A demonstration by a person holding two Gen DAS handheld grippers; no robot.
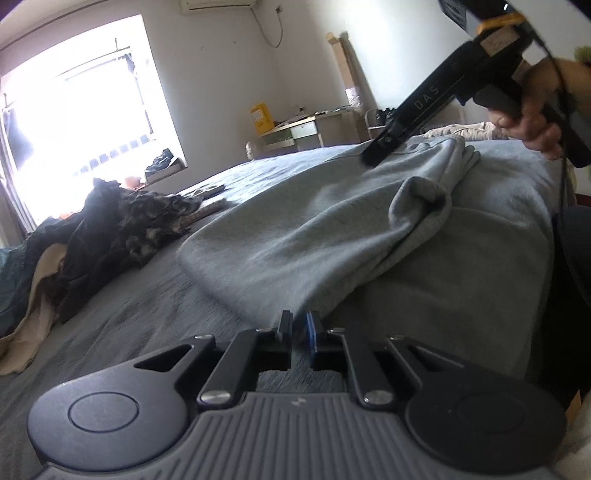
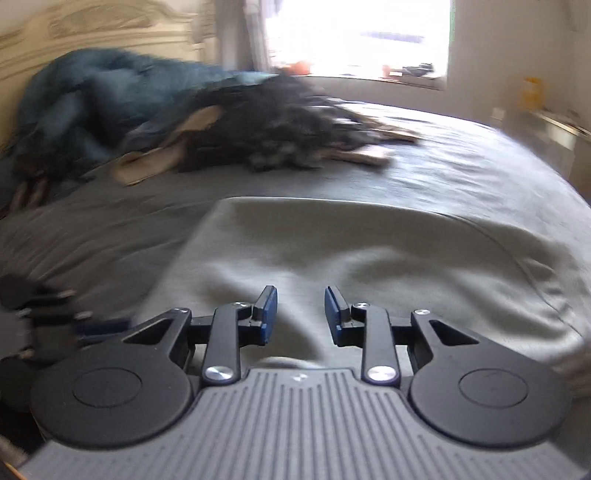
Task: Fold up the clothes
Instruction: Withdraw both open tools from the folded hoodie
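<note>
A light grey garment (image 1: 314,229) lies partly folded on the grey bed sheet (image 1: 129,317), with a bunched fold toward its right side. My left gripper (image 1: 299,326) sits at the garment's near edge, its jaws almost together with a thin bit of that edge pinched between them. A hand (image 1: 535,118) holds my right gripper (image 1: 373,155) over the garment's far end. In the right wrist view the right gripper (image 2: 301,306) stands open just above the grey garment (image 2: 369,251), nothing between its pads. The left gripper (image 2: 85,325) shows blurred at the garment's left edge.
A heap of dark and tan clothes (image 1: 110,229) lies on the bed beyond the garment, seen too as dark clothes (image 2: 277,122) beside a blue duvet (image 2: 92,99) by the headboard (image 2: 92,29). A bright window (image 1: 85,110), a desk (image 1: 295,129) and a yellow box (image 1: 260,117) stand behind.
</note>
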